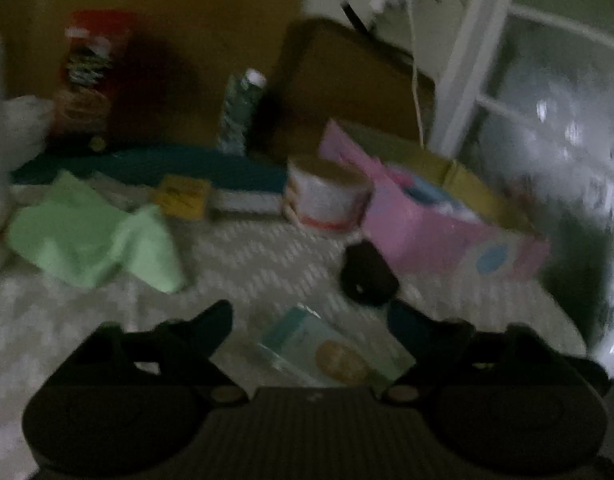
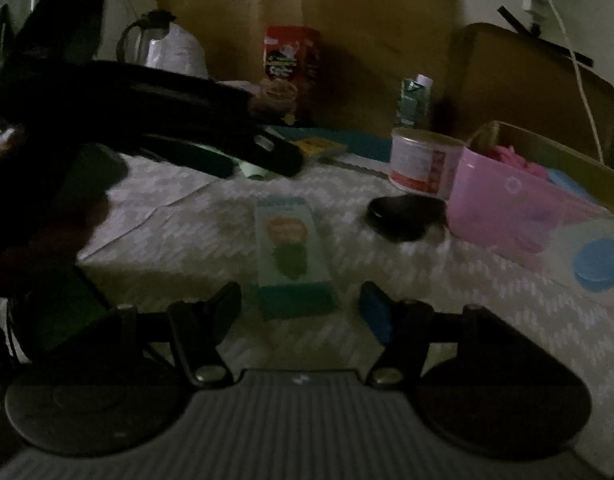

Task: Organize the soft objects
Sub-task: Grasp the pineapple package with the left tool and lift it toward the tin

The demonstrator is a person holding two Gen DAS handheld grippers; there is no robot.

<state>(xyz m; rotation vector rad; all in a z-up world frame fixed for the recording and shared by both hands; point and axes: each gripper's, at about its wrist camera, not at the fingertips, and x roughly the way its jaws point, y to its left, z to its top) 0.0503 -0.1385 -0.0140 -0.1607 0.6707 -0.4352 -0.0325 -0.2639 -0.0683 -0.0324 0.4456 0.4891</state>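
Observation:
A crumpled green cloth (image 1: 95, 236) lies at the left of the patterned white bed cover (image 1: 247, 264). A pink box (image 1: 439, 224) holding pink and blue soft things stands at the right; it also shows in the right wrist view (image 2: 503, 204). My left gripper (image 1: 311, 320) is open, empty, with a small teal packet (image 1: 331, 352) between its fingers. My right gripper (image 2: 301, 304) is open and empty, just short of the same teal packet (image 2: 291, 256). The left gripper's body (image 2: 147, 120) reaches across the upper left of the right wrist view, over a bit of green cloth (image 2: 253, 171).
A black pouch (image 1: 367, 276) lies beside the pink box. A white tin (image 1: 327, 196), a yellow packet (image 1: 183, 196), a dark teal mat (image 1: 167, 164), a bottle (image 1: 243, 108) and a red box (image 1: 91, 80) stand further back against brown cardboard. A kettle (image 2: 147, 44) stands at the back left.

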